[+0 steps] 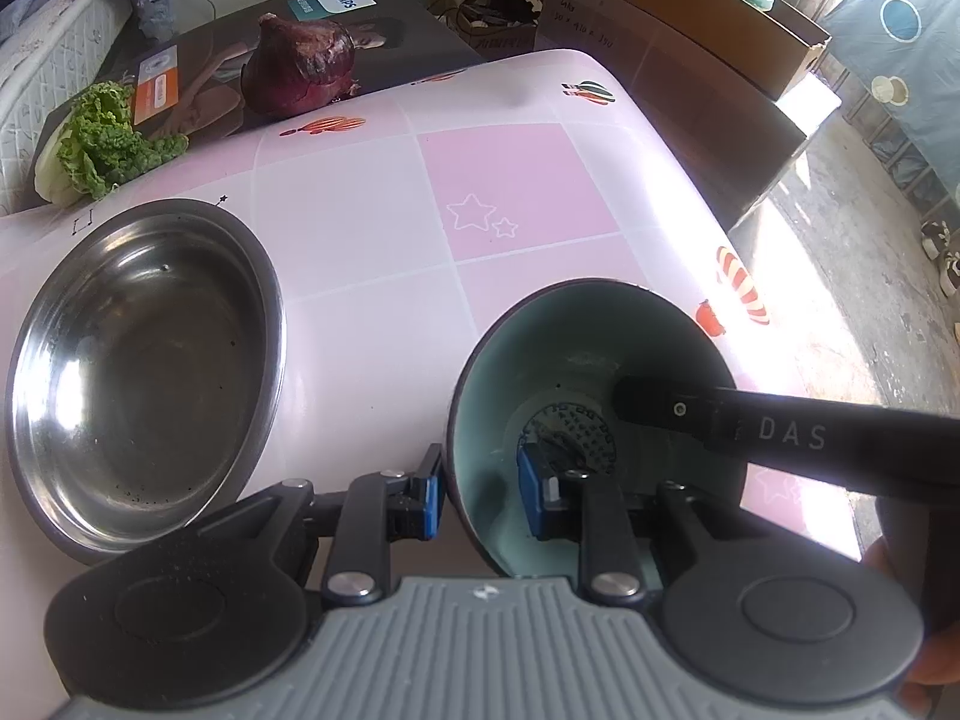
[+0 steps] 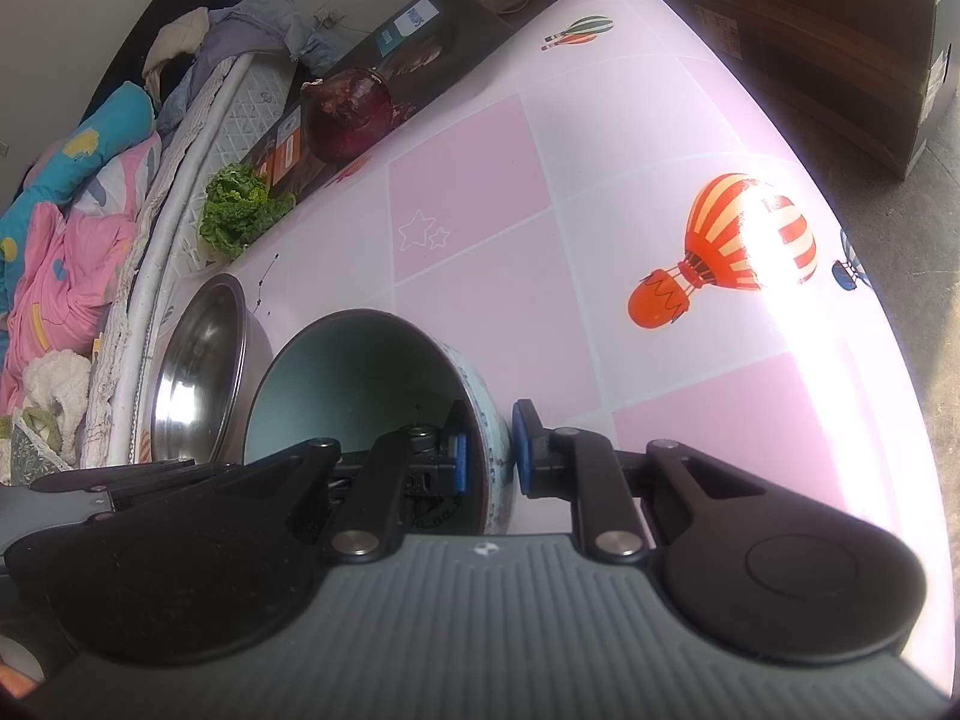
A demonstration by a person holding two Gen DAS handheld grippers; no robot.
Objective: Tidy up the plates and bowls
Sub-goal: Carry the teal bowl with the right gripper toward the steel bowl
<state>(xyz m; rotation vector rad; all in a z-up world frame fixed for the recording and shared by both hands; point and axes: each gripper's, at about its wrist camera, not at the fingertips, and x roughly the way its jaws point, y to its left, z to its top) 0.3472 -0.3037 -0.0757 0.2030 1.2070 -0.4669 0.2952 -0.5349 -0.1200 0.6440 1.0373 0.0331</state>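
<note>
- Light-blue ceramic bowl (image 1: 591, 360) on the pink checked tablecloth (image 1: 516, 180), near the front edge, tilted on its side with the mouth turned up and away.
- Left gripper (image 1: 477, 495) clamped across the bowl's left wall: one blue pad outside, the other inside the cavity.
- Right gripper (image 2: 489, 450) closed tight on the opposite wall of the same bowl (image 2: 372, 372), one pad inside, one against the patterned outer side.
- Black finger of the right gripper visible in the left wrist view, reaching into the bowl from the right.
- Steel bowl (image 1: 144, 360) just left of the ceramic one, resting on the tablecloth, ungripped; whether the two bowls touch cannot be told.
- Same steel bowl (image 2: 198, 372) seen edge-on in the right wrist view, directly behind the ceramic rim.
- Red onion (image 1: 300, 63) and a leafy green vegetable (image 1: 102, 138) at the far left edge, on a dark printed box (image 1: 372, 30).
- Cardboard boxes (image 1: 708, 18) on the floor beyond the far side.
- Rumpled bedding (image 2: 66, 210) off to the left of the table.
</note>
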